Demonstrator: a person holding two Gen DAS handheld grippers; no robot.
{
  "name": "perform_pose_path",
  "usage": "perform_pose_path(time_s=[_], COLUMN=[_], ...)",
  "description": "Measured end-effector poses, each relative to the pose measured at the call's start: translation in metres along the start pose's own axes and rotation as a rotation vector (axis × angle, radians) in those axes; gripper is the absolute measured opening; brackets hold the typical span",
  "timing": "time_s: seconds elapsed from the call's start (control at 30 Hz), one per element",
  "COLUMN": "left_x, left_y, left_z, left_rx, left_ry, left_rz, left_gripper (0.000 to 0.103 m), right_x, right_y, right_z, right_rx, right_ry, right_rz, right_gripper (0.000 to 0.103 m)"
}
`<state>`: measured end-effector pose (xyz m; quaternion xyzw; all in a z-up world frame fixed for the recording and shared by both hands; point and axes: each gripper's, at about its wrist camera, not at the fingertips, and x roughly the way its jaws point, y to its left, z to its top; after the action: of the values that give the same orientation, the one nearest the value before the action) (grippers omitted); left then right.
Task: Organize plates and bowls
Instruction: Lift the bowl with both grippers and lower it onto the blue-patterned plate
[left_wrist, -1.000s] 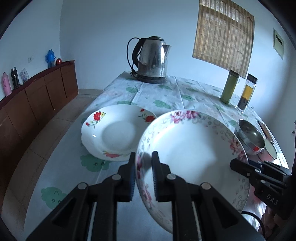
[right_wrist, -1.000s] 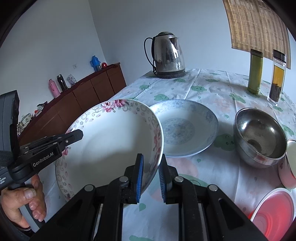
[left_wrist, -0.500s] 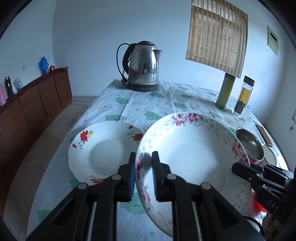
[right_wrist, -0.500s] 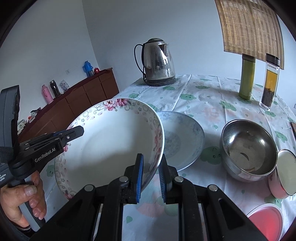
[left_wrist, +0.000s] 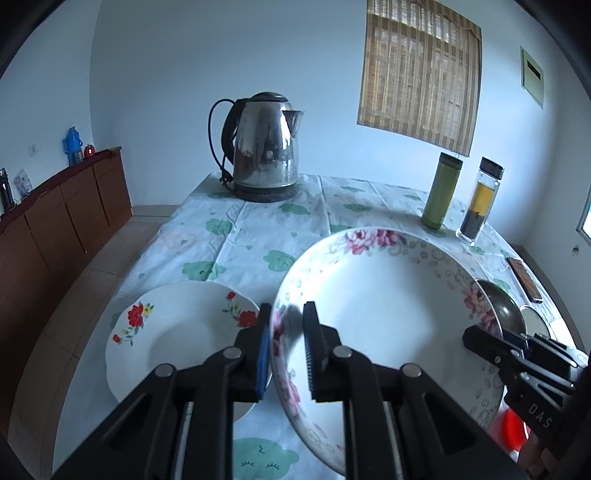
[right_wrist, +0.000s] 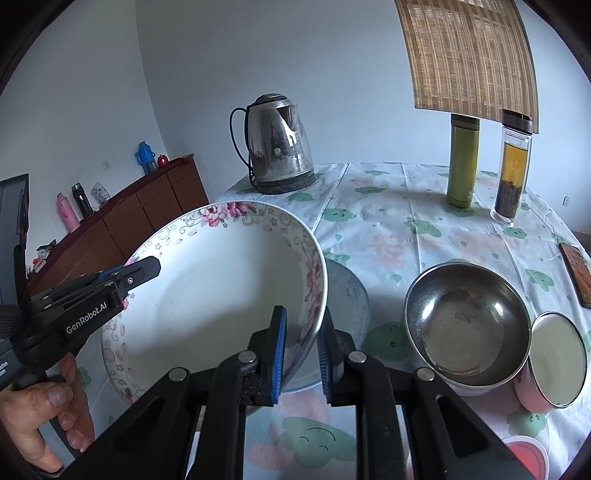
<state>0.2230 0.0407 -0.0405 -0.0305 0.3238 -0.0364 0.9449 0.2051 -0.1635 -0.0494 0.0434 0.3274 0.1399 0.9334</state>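
kettle (left_wrist: 264, 147) at table's (left_wrist: 258, 229) far end, 2 bottles (left_wrist: 461, 195) right

Three plates: pink-flowered (left_wrist: 388, 302), red-flowered (left_wrist: 177, 332), blue (right_wrist: 347, 295); one steel bowl (right_wrist: 465, 321); one kettle (left_wrist: 264, 147); two bottles (left_wrist: 441, 192)

A home dining room: tableclothed table (left_wrist: 258, 229), kettle (left_wrist: 264, 147), wooden sideboard (left_wrist: 62, 221).

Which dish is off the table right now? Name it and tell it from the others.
The big pink-rose bowl: the left gripper and the right gripper clamp opposite rims. The red-flowered plate, bluish plate and steel bowl rest on the tablecloth.
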Motion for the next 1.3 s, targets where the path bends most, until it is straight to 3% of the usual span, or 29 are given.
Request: perform_pose_path(time_s=[1.3], left_x=[0.072], left_y=[-0.007], left_z=[0.01], left_rx=[-0.005], left_ry=[0.053], left_rz=[-0.077], left_gripper=[0.013], right_x=[0.039], right_y=[-0.014], right_z=[0.005], right_rx=[0.063], right_ry=[0.019], right_rz=[-0.144], right_gripper=[0.018])
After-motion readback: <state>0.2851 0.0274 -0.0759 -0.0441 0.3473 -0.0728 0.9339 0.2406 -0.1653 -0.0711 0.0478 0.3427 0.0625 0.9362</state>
